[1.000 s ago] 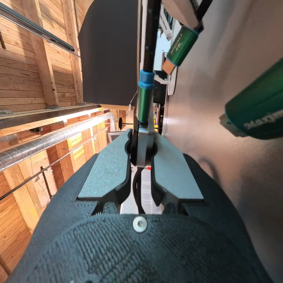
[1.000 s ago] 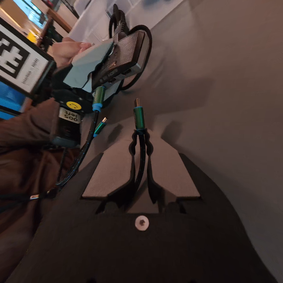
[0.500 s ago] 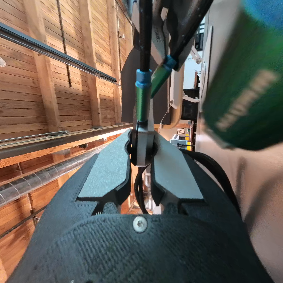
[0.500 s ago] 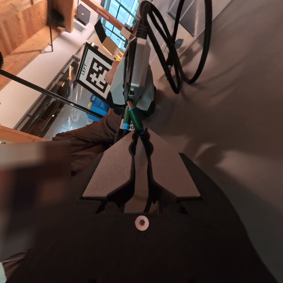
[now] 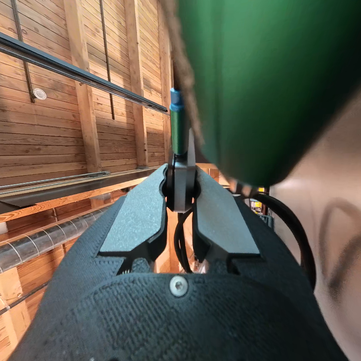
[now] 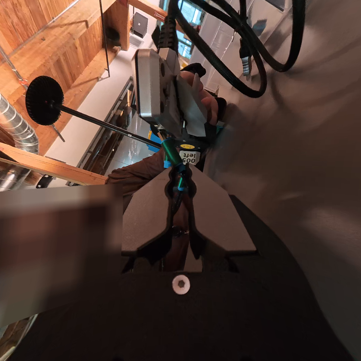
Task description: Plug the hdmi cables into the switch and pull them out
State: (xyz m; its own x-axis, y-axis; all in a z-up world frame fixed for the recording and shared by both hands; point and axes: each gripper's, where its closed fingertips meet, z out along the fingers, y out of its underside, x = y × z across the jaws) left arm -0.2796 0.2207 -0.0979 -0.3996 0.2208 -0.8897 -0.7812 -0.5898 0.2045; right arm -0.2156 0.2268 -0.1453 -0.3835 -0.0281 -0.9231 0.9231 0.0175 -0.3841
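The left claw was closed on the grey switch, gripping it edge-on across its thin metal body and holding it lifted off the table. One green HDMI plug with a blue collar already sat in a port on the switch's far end. The right claw was closed on the braided cable just behind a second green plug, whose metal tip stood at the switch's port edge in the right wrist view; whether it had entered could not be told. In the left wrist view that plug loomed as a blurred green mass to the right. The switch looked light, rigid and smooth-sided, so it would likely twist in the grip under an off-axis push; clamping its flat faces seemed sound. The plug shell was stiff and slick, the cable behind it limp, so a hold on the shell or its collar would probably steer better than the cord. A black cable looped from the switch's far end.
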